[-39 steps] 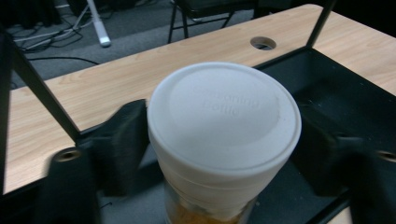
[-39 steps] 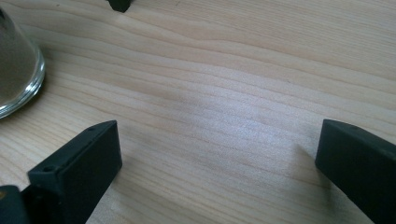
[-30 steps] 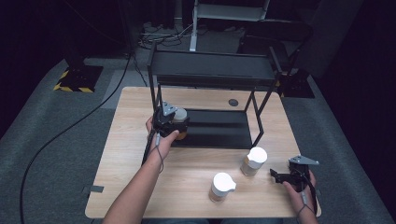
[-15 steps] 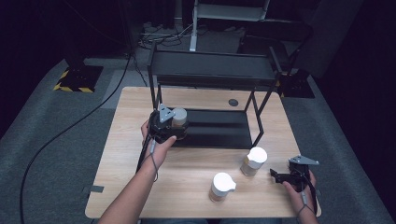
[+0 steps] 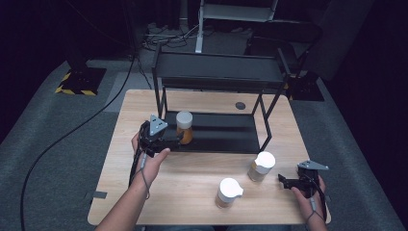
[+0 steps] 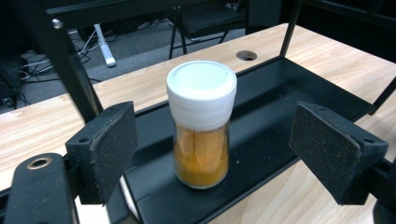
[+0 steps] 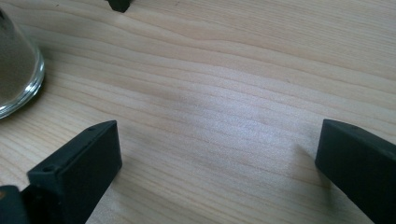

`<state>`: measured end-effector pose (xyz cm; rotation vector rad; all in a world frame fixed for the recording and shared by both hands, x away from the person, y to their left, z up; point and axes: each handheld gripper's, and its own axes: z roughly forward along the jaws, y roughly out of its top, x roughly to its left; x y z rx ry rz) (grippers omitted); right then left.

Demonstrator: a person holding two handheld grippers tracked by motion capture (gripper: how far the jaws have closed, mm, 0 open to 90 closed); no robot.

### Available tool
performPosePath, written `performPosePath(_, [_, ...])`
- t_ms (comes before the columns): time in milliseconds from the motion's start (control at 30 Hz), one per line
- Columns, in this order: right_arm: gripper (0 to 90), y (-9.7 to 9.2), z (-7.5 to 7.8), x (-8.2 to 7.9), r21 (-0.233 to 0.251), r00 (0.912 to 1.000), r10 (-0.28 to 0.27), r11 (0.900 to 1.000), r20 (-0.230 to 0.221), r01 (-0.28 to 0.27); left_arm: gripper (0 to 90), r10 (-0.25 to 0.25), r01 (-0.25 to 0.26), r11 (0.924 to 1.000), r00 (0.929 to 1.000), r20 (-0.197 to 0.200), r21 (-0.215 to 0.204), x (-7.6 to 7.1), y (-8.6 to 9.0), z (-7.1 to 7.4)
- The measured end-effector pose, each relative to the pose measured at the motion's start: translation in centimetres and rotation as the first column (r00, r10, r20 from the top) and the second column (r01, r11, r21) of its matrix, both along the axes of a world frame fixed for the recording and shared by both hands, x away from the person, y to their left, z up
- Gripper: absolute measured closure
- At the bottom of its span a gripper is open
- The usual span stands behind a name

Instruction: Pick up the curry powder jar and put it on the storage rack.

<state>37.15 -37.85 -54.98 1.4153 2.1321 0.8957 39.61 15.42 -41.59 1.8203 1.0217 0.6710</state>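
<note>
With the jar point(image 6: 201, 128) standing upright on the rack's point(image 5: 231, 137) lower shelf just ahead of the left tongs point(image 6: 224, 154), whose jaws have just been opening and now stand wide, clear of it, back straight out; the right tongs point(image 7: 210, 158) rest wide on the counter point(image 7: 224, 84).

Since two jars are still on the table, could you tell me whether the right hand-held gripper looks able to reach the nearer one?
Probably yes: the right hand-held gripper stands open, and bare table lies between it and the white-lidded jar beside it.
</note>
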Motion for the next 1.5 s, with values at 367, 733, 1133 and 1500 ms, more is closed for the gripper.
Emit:
performPosePath(367, [0.0, 0.0, 0.0, 0.0, 0.000, 1.0000, -0.003, 1.0000, 0.000, 0.003, 14.4, 0.005, -0.005, 1.0000, 0.9999, 0.014, -0.008, -2.4, 2.0, 0.2])
performPosePath(733, [0.0, 0.0, 0.0, 0.0, 0.000, 1.0000, -0.003, 1.0000, 0.000, 0.003, 12.9, -0.006, 0.006, 1.0000, 0.9998, 0.018, 0.003, -4.4, 3.4, 0.0])
performPosePath(1133, [0.0, 0.0, 0.0, 0.0, 0.000, 1.0000, -0.003, 1.0000, 0.000, 0.003, 12.6, 0.021, -0.021, 0.9994, 0.9997, 0.009, 0.027, -6.5, 5.9, -0.6])
performPosePath(1500, [0.0, 0.0, 0.0, 0.0, 0.000, 1.0000, -0.003, 1.0000, 0.000, 0.003, 12.2, 0.037, -0.037, 0.9989, 0.9992, -0.012, 0.028, -7.6, 7.3, -1.8])
